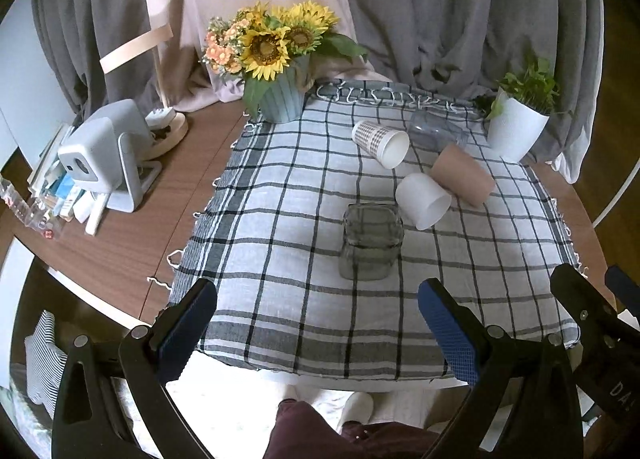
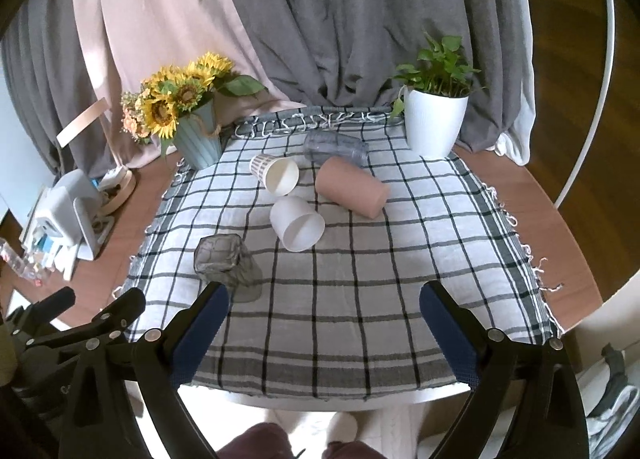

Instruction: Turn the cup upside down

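Five cups [image 1: 423, 200] on their sides

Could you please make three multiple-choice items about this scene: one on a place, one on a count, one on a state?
1. Where does the sunflower pot stand?
A. the cloth's far left corner
B. the cloth's near right corner
C. the floor

2. How many cups lie on the cloth?
A. two
B. five
C. eight

3. What are the left gripper and right gripper holding?
A. a cup each
B. one cup together
C. nothing

Answers:
1 A, it stands beside the far fringe, left.
2 B: smoky, white, pink, patterned, clear.
3 C, the fingers are spread around bare cloth.
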`<control>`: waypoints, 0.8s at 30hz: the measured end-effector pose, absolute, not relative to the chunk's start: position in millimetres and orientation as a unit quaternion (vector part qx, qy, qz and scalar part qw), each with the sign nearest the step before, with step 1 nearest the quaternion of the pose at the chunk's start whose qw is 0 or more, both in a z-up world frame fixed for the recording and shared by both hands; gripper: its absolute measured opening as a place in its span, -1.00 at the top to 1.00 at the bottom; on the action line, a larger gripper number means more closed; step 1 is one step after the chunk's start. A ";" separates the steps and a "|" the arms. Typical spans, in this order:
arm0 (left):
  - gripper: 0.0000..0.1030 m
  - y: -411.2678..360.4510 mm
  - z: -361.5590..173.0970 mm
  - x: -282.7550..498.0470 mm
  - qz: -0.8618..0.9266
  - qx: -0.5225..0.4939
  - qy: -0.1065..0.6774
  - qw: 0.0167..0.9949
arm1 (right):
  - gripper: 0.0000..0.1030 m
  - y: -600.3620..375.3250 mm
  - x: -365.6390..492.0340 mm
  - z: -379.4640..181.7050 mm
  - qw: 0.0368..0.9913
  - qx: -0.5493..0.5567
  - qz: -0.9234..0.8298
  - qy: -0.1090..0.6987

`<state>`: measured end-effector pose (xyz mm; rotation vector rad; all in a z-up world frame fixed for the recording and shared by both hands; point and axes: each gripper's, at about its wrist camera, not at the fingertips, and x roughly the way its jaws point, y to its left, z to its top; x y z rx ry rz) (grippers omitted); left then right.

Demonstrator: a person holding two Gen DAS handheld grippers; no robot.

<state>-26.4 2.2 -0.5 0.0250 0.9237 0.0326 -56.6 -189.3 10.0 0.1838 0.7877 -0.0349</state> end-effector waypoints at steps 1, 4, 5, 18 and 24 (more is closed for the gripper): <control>-0.99 1.5 -0.5 -26.8 0.015 0.012 0.446 0.895 | -0.88 -189.2 -57.0 10.1 0.919 0.089 -0.017 0.383; -0.99 0.4 -0.9 -27.2 0.014 0.011 0.448 0.894 | -0.88 -189.3 -57.0 9.7 0.919 0.089 -0.017 0.384; -0.99 0.2 -0.7 -27.1 0.014 0.011 0.449 0.894 | -0.88 -190.0 -57.6 9.6 0.919 0.089 -0.017 0.384; -0.99 -2.6 -1.5 -26.4 0.008 0.012 0.451 0.892 | -0.88 -196.5 -61.5 10.1 0.918 0.092 -0.019 0.385; -0.99 -2.8 -1.4 -26.4 0.009 0.013 0.451 0.892 | -0.88 -196.4 -61.5 10.1 0.918 0.092 -0.019 0.386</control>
